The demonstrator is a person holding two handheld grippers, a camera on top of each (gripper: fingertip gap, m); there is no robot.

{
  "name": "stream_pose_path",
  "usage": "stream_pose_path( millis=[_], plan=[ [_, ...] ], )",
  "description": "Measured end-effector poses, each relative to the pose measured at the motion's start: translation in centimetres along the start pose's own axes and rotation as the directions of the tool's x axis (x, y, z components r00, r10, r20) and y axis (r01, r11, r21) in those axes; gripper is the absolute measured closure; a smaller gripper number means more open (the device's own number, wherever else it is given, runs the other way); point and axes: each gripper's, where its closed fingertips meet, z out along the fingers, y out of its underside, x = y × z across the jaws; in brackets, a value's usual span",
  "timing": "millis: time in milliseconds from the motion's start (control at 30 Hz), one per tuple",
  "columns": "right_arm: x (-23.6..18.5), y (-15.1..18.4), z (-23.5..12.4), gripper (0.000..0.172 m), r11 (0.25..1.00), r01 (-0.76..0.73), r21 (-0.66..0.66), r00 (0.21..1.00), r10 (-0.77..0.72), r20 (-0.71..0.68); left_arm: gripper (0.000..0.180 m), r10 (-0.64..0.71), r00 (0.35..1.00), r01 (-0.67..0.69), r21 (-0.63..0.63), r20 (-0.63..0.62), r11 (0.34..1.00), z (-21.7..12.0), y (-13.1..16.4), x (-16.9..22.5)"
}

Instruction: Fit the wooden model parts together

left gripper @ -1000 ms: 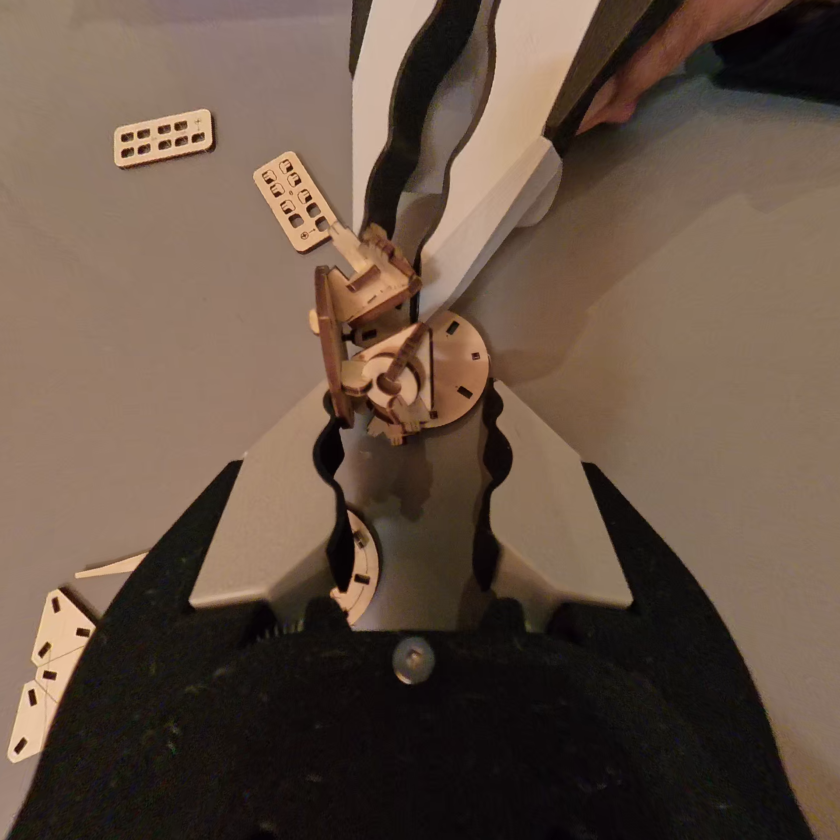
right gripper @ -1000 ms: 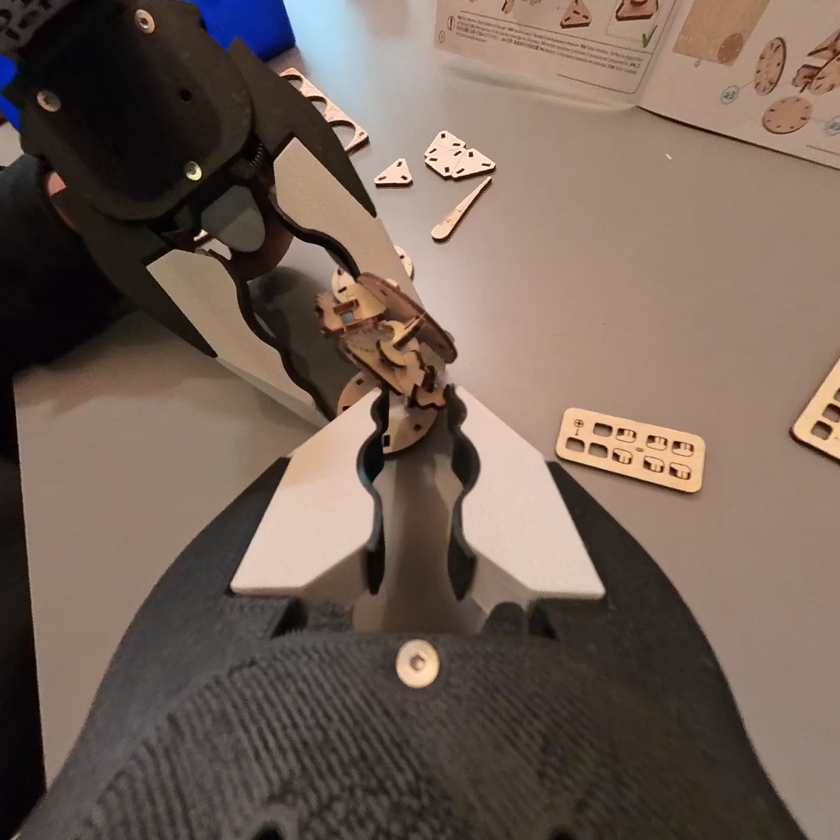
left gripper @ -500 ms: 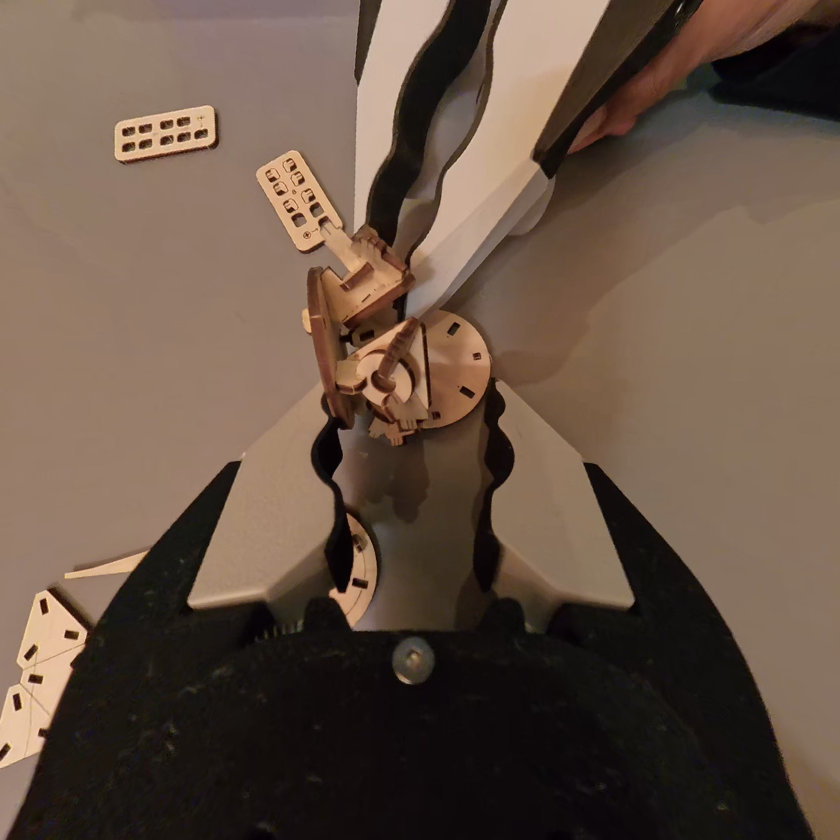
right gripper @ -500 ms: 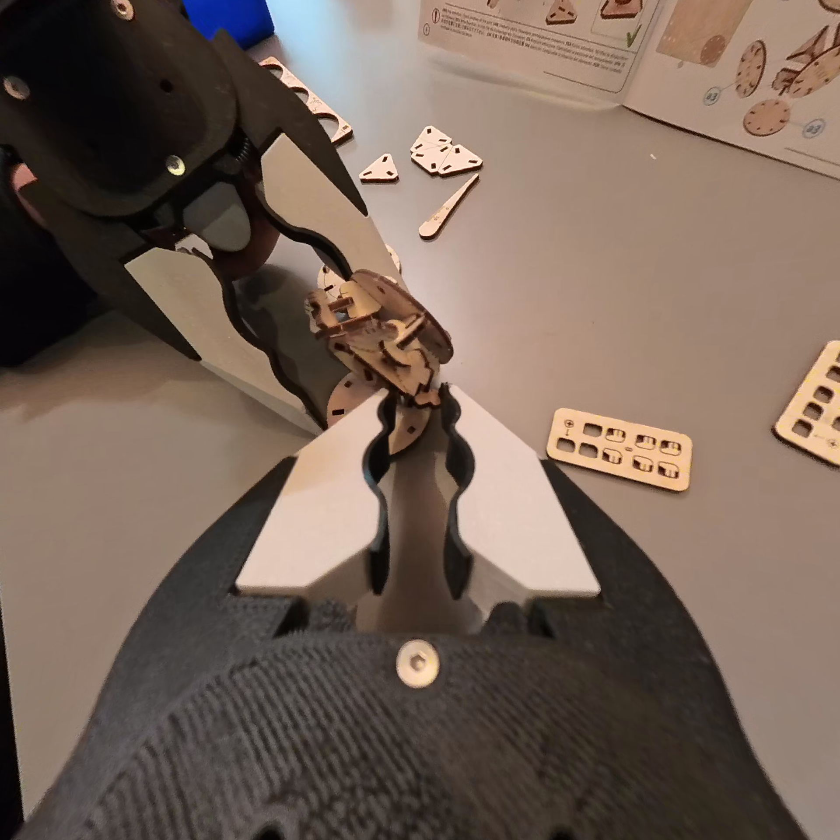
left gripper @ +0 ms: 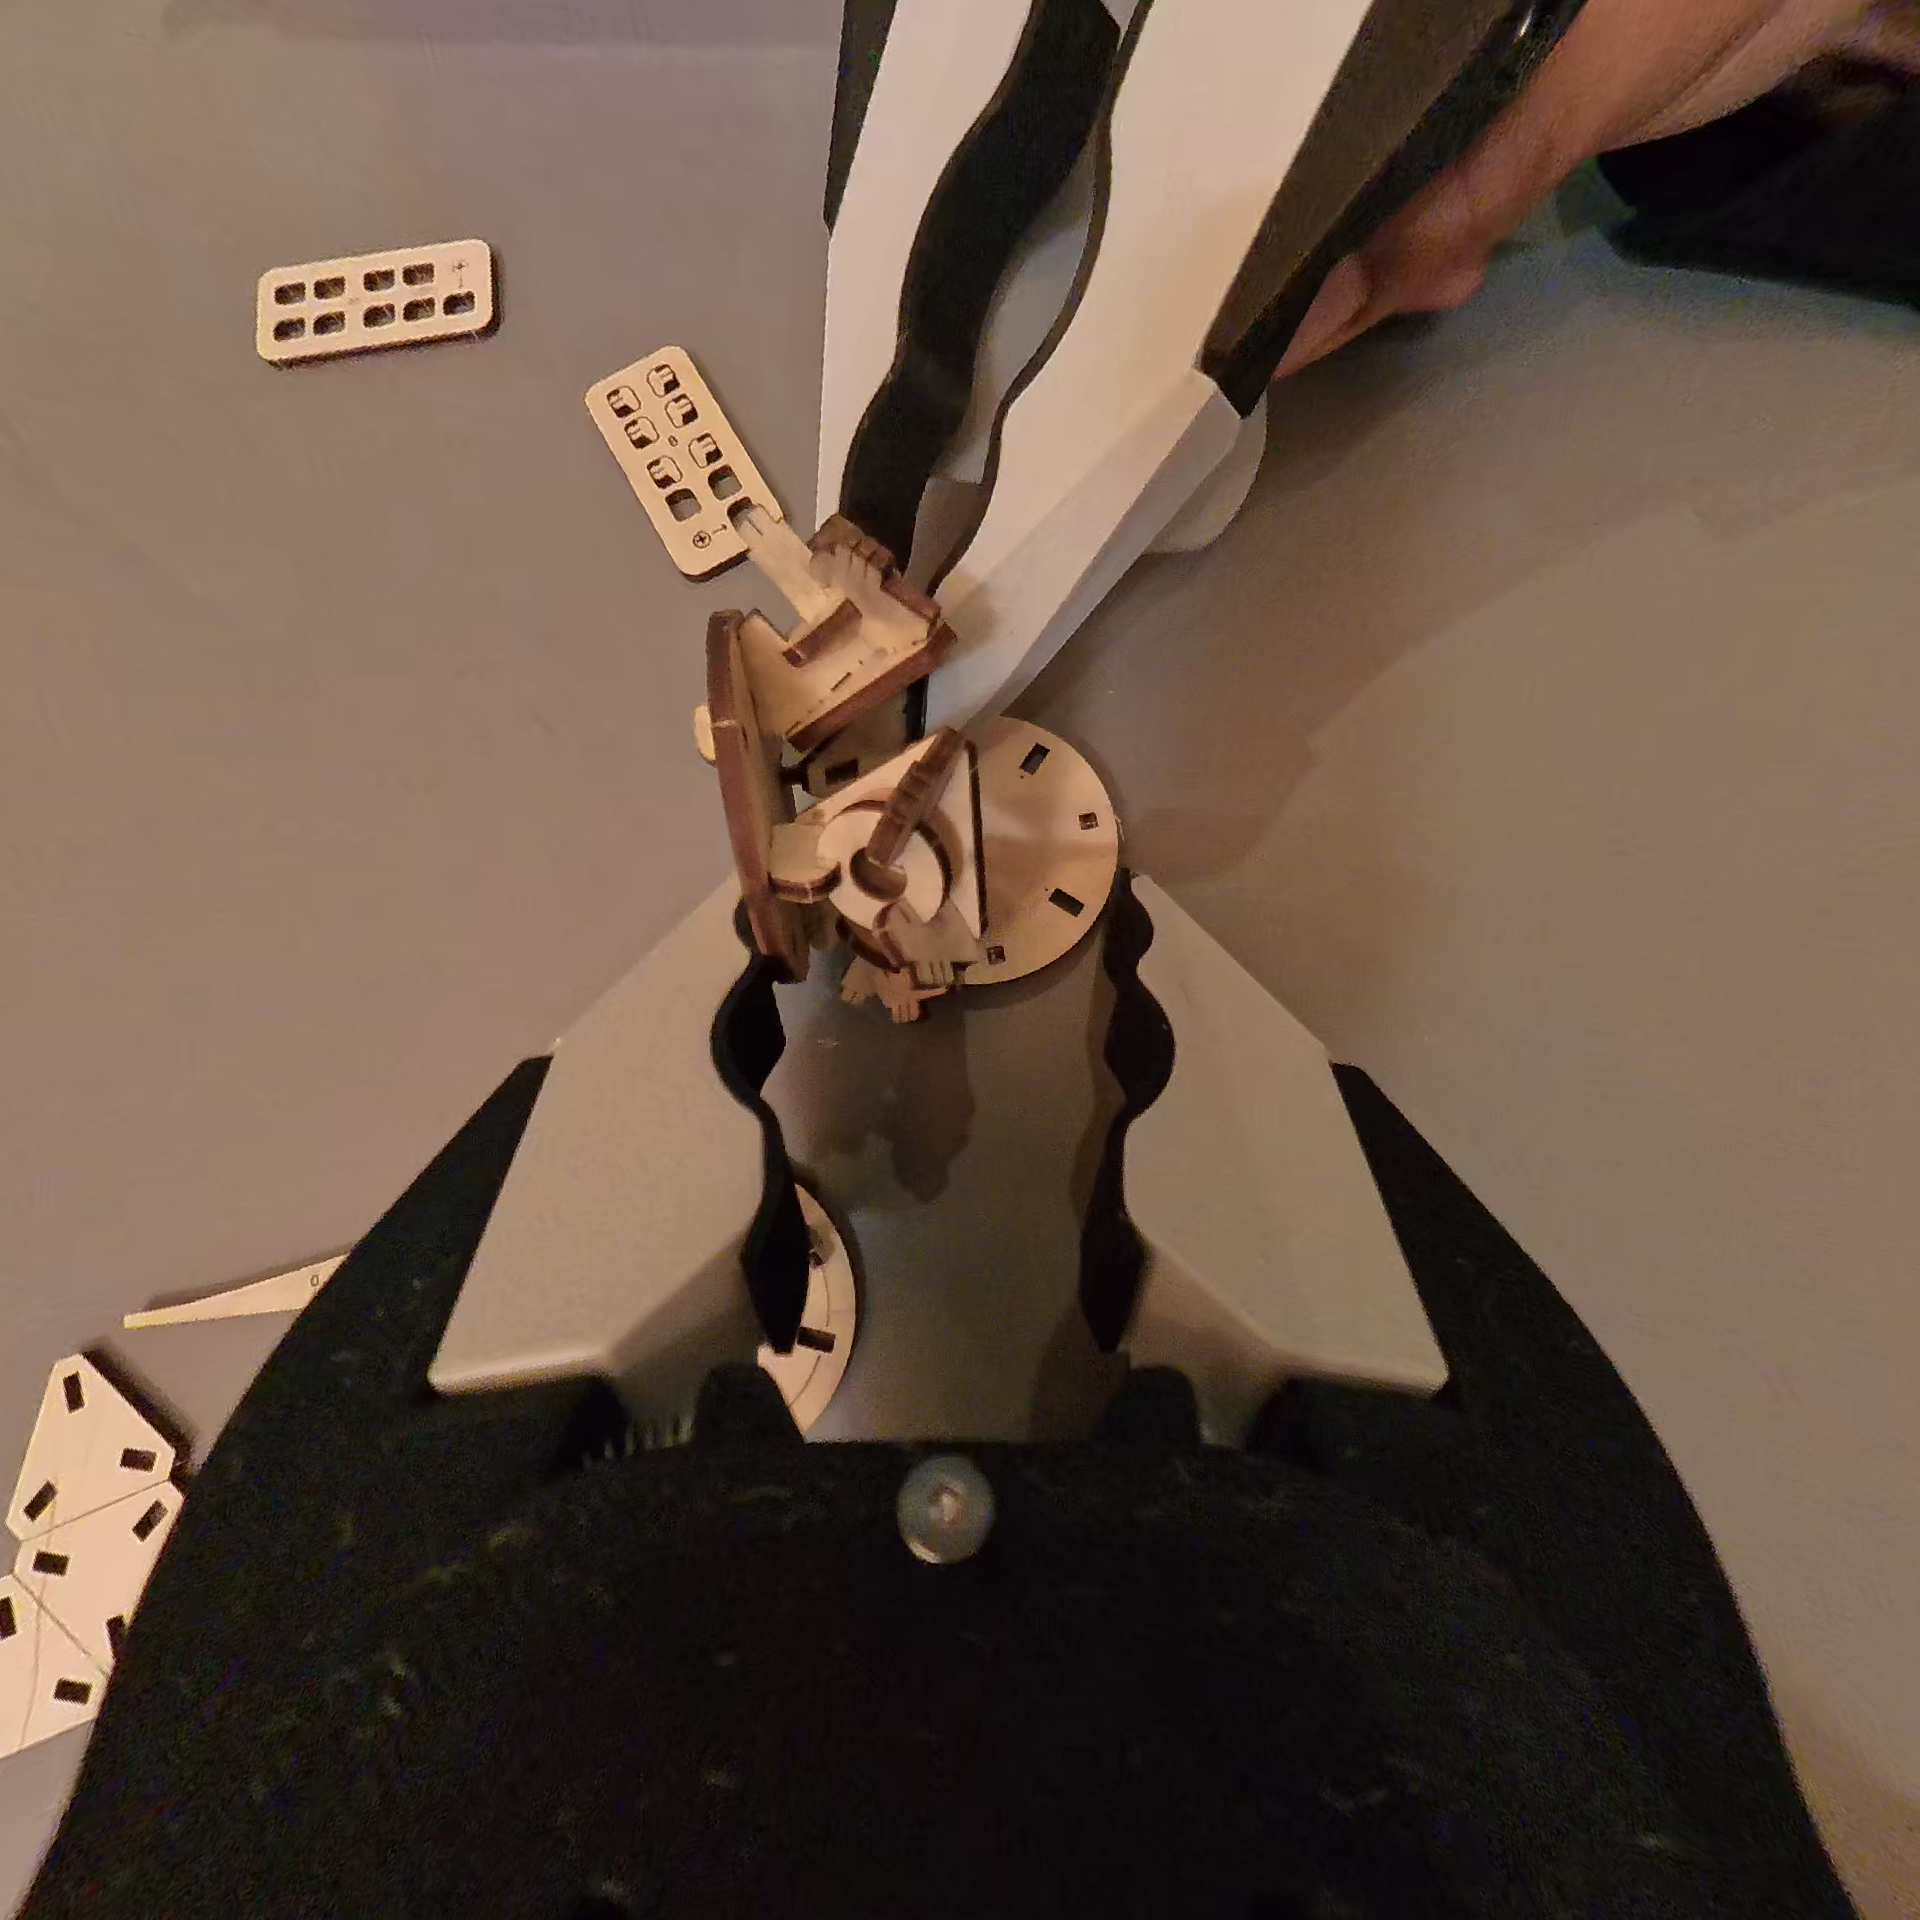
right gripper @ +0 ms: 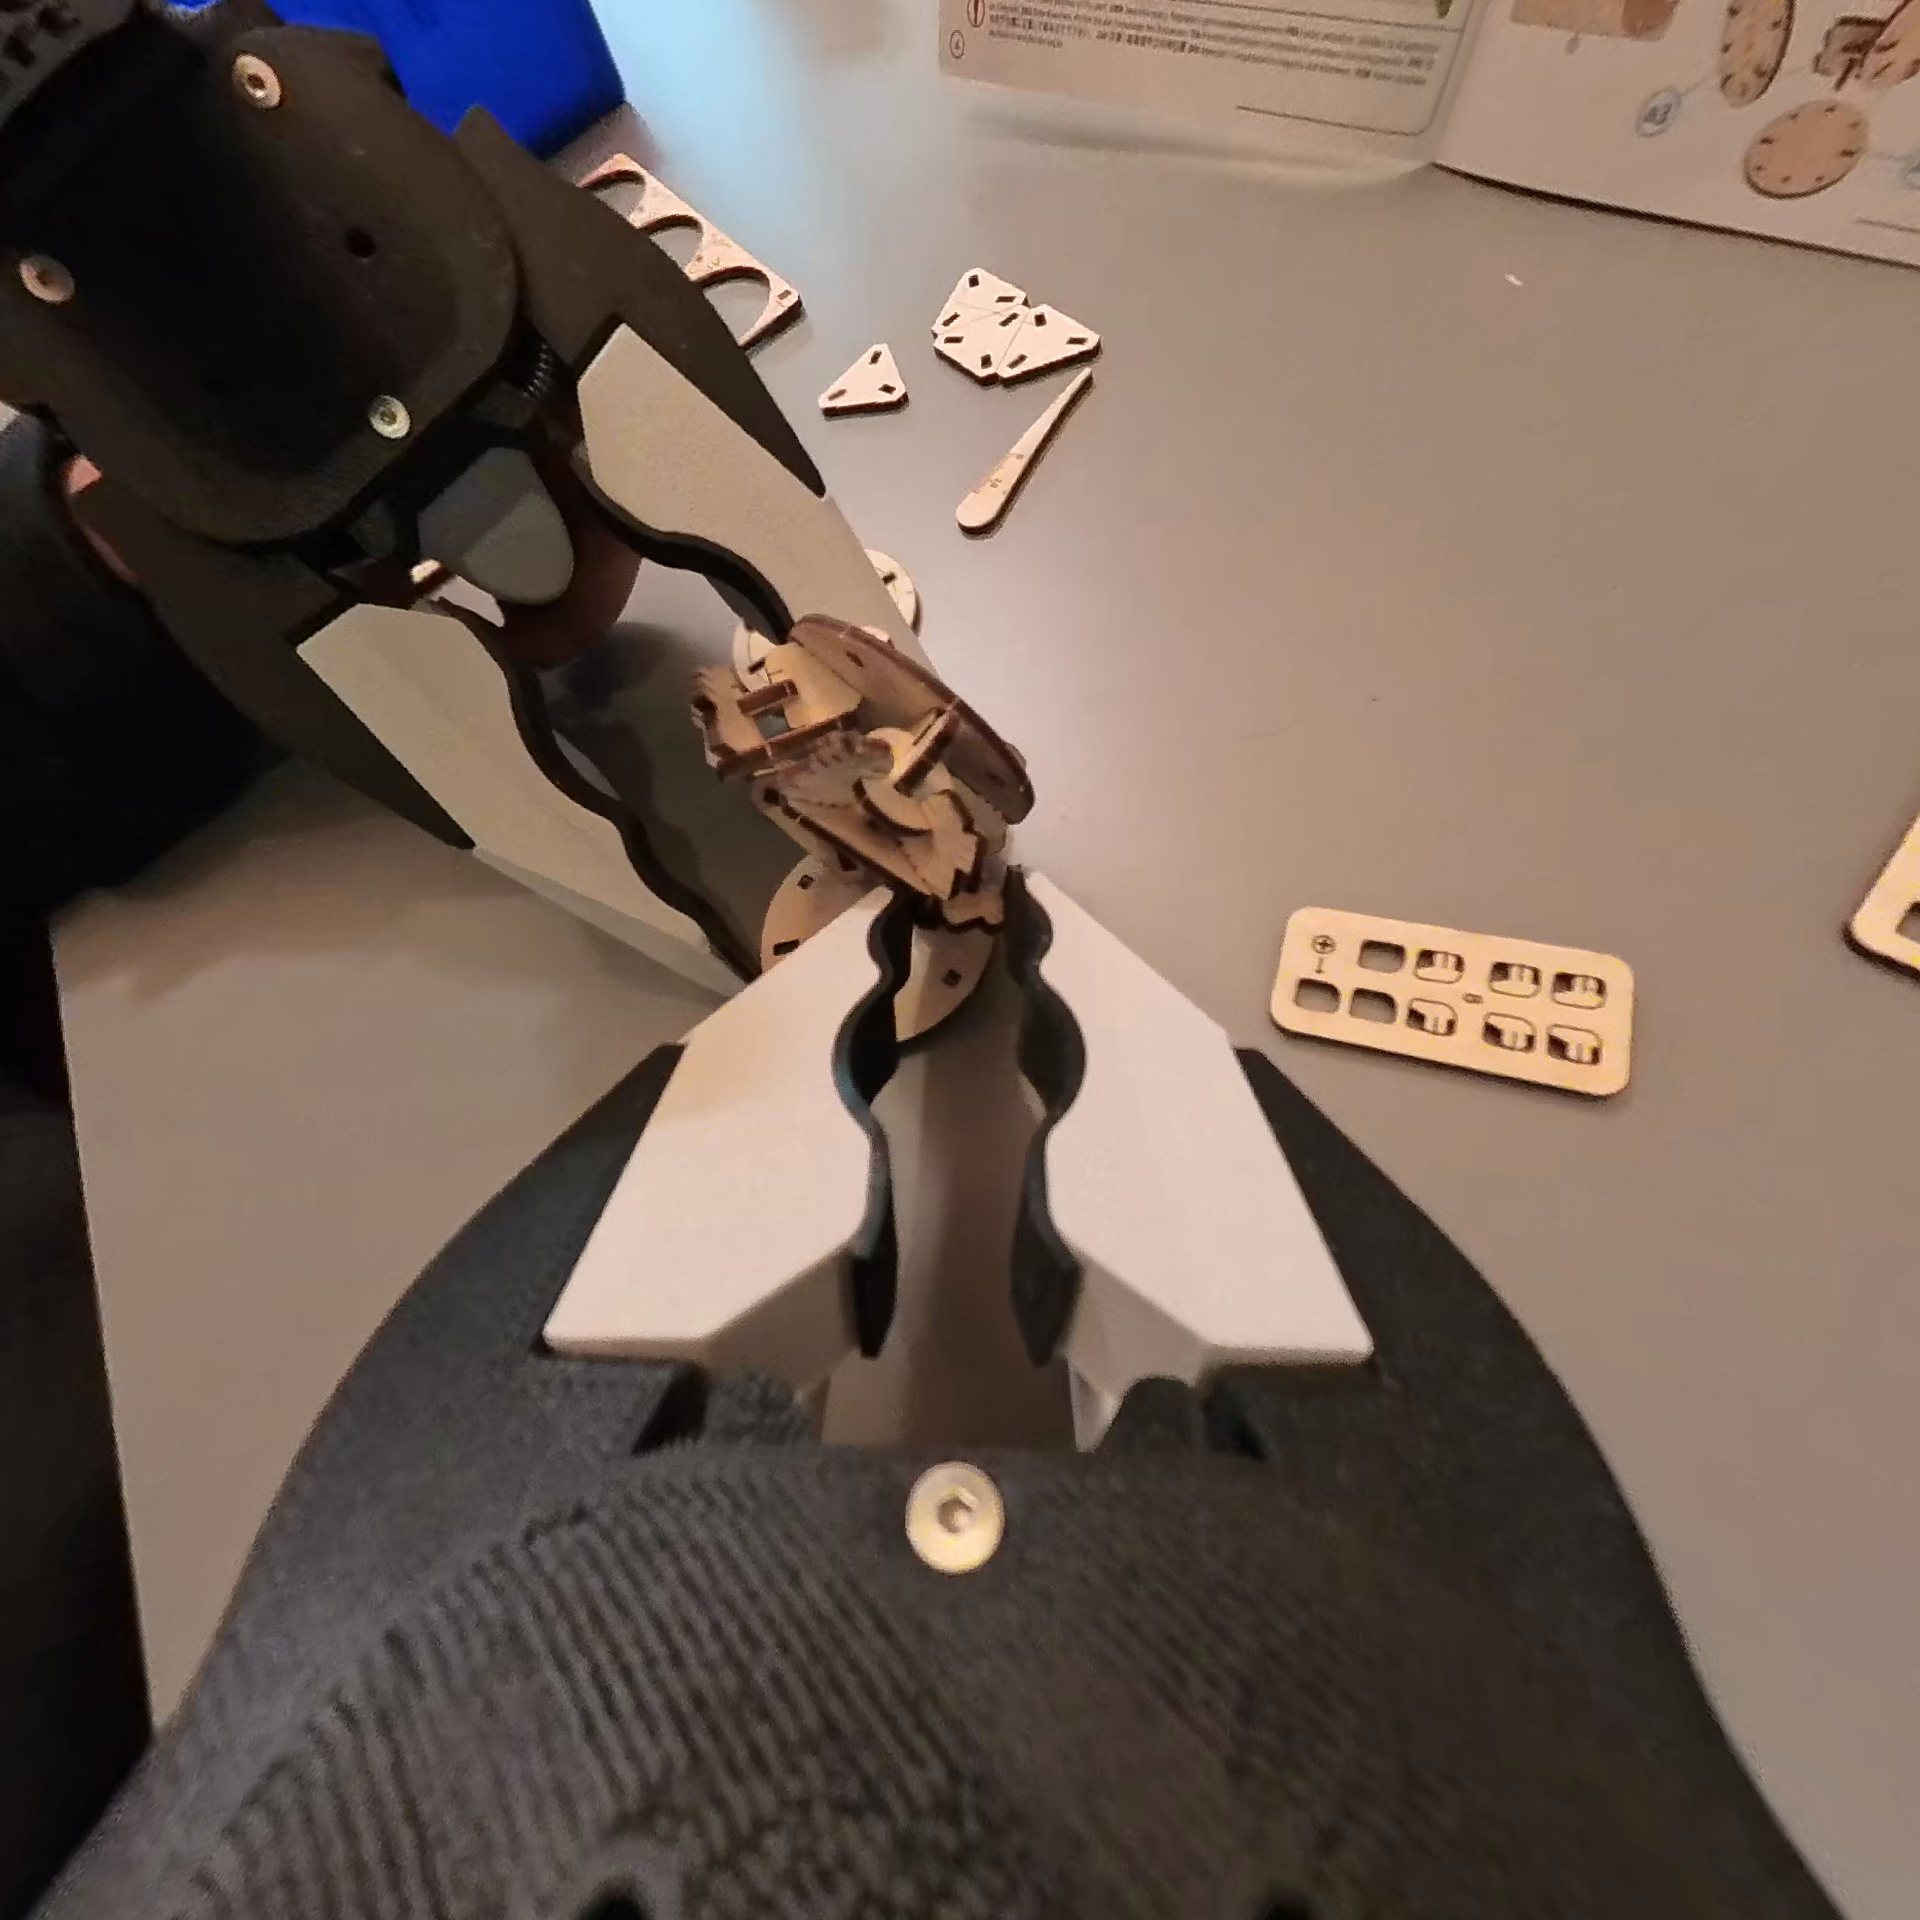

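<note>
A small wooden assembly (left gripper: 862, 831) of a dark disc, a pale slotted disc and toothed parts hangs just above the grey table (left gripper: 312, 831). My left gripper (left gripper: 940, 925) has its fingers wide apart. One pad is against the dark disc and the other against the pale disc's edge, so it holds the assembly. In the right wrist view the assembly (right gripper: 862, 769) sits between both grippers. My right gripper (right gripper: 956, 904) is shut on its toothed lower end. It reaches in from the top of the left wrist view (left gripper: 914, 623). The left gripper (right gripper: 764, 795) comes in from the upper left.
Punched wooden cards (left gripper: 376, 301) (right gripper: 1449, 1003), triangular plates (right gripper: 1013, 327), a pointed stick (right gripper: 1023, 452) and a loose disc (left gripper: 821, 1320) lie on the table. An open instruction booklet (right gripper: 1558, 104) and a blue thing (right gripper: 468, 52) are at the far edge. A person's hand (left gripper: 1455, 208) holds the right gripper. Both grippers' tips are close together, under 4 cm apart. It is some 11 centimetres from my left tips to the pointed stick (right gripper: 1023, 452). Seen from the left wrist view (left gripper: 302, 1288) as well.
My right gripper's fingers have closed in a little on the assembly's lower end. The left gripper and the assembly have hardly moved.
</note>
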Motion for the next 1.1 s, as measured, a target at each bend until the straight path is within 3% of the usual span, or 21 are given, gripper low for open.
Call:
stream_pose_path(
  millis=[633, 1100],
  plan=[
    [0.09, -0.05, -0.05, 0.155, 1.000, -0.014, 0.012, 1.000, 0.015, -0.028, 0.121, 0.012, 1.000, -0.011, -0.016, 0.021, 1.000, 0.03, 0.04, -0.03],
    [-0.35, -0.22, -0.37, 0.148, 0.999, -0.029, 0.025, 0.999, 0.028, 0.024, 0.121, 0.003, 1.000, -0.003, -0.026, 0.014, 1.000, 0.07, 0.04, 0.08]
  ],
)
